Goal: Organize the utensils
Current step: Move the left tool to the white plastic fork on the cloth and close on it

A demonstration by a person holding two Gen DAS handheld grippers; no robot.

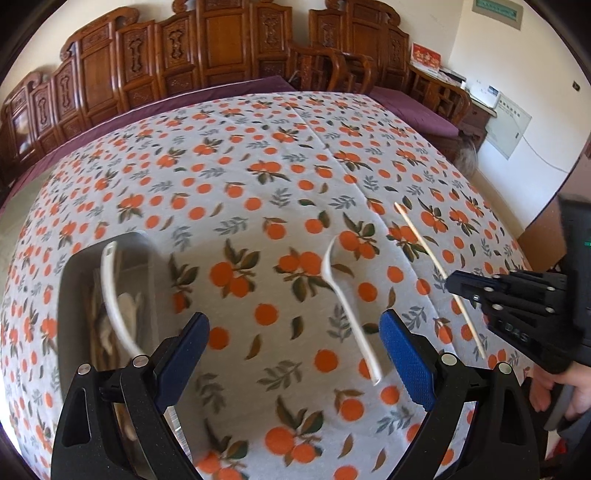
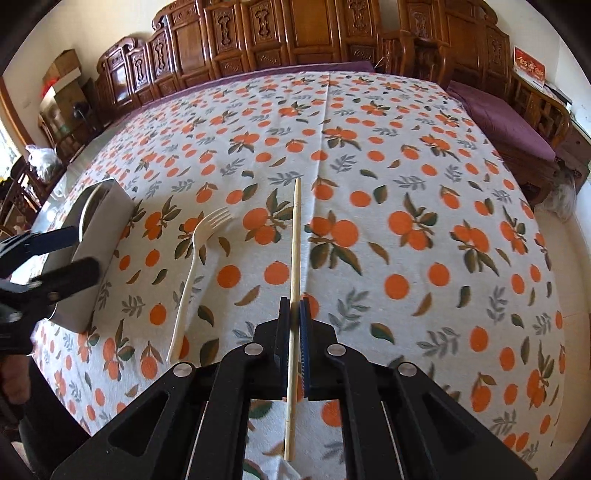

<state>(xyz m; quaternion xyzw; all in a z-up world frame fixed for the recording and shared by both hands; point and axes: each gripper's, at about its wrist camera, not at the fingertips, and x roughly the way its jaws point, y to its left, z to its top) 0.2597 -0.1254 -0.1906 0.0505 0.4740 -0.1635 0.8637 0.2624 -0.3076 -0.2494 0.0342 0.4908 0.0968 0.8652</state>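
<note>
The right gripper (image 2: 294, 301) is clenched on a thin pale wooden chopstick (image 2: 294, 236), pads pinching it partway along, so the stick runs back between the black arms and forward over the cloth, tip pointing away. In the left wrist view the same stick (image 1: 424, 243) slants across the cloth w/ that gripper (image 1: 452, 285) gripping it from the right edge, a hand (image 1: 561, 387) showing below it.

The left gripper (image 1: 293, 354) is spread wide w/ nothing between its blue pads (image 1: 406, 365); it hangs above the white tablecloth printed with oranges and leaves (image 2: 388, 177). Just ahead of it lies a cream plastic fork (image 1: 347, 306) (tines read clearly only in the right wrist view (image 2: 195, 266); here it is blurred), flat on the cloth, handle toward the camera, apart from the chopstick.

To the left stands a shiny rectangular metal utensil holder (image 1: 70, 295), a white plastic spoon-like handle (image 1: 112, 295) leaning out of it. More utensils seem to sit inside, but blur makes them hard to name. From the right wrist the holder (image 2: 99, 258) sits left of the fork, w/ the left gripper (image 2: 74, 254) in front of it.

Beyond the table edge, a carved dark wooden folding screen (image 2: 295, 33) lines the wall, a purple-cushioned wooden bench (image 2: 506, 122) at right.
</note>
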